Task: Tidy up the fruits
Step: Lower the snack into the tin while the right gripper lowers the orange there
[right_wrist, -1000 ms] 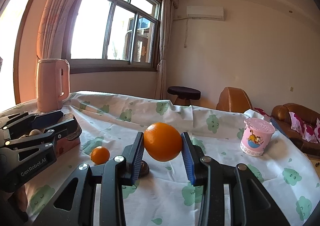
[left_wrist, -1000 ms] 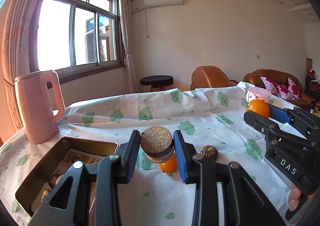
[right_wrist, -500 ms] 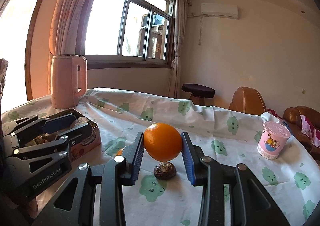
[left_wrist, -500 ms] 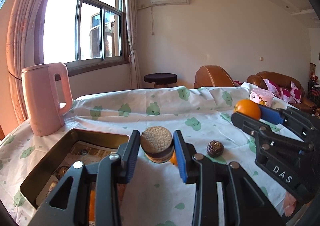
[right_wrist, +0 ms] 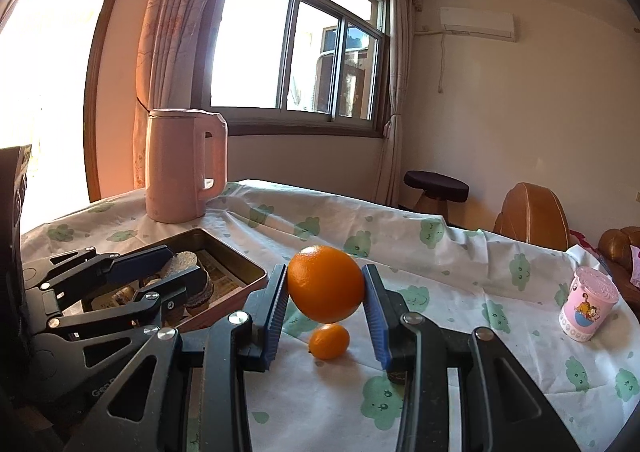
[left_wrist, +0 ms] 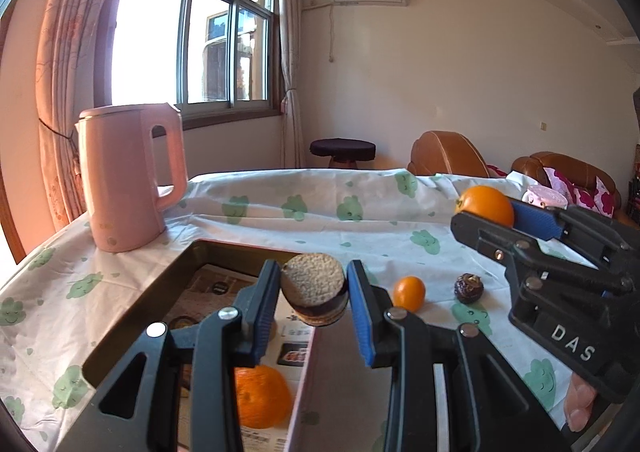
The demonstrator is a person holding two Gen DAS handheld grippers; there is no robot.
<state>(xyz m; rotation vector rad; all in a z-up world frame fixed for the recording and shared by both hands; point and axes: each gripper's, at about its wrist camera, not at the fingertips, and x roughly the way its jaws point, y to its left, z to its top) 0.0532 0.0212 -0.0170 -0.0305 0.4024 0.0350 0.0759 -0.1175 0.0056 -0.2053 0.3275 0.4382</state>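
My left gripper (left_wrist: 314,294) is shut on a round brown fruit with a rough tan top (left_wrist: 314,286), held above the right edge of an open metal tin (left_wrist: 132,316). An orange (left_wrist: 260,396) lies in the tin below the fingers. My right gripper (right_wrist: 325,292) is shut on a large orange (right_wrist: 325,288) in the air over the tablecloth, right of the tin (right_wrist: 240,264). A small orange (right_wrist: 329,340) and a dark wrinkled fruit (left_wrist: 469,288) lie on the cloth. The left wrist view shows the right gripper (left_wrist: 486,211) at the right.
A pink kettle (left_wrist: 128,175) stands behind the tin at the back left. A pink printed cup (right_wrist: 586,310) is at the table's right end. The tin holds printed paper and small round items. A hand (left_wrist: 580,404) shows at the lower right. Chairs and a stool stand beyond the table.
Both grippers have moved left toward the tin, each still holding its fruit. The tin and kettle now appear closer, and the left gripper's fruit hangs over the tin's right edge.
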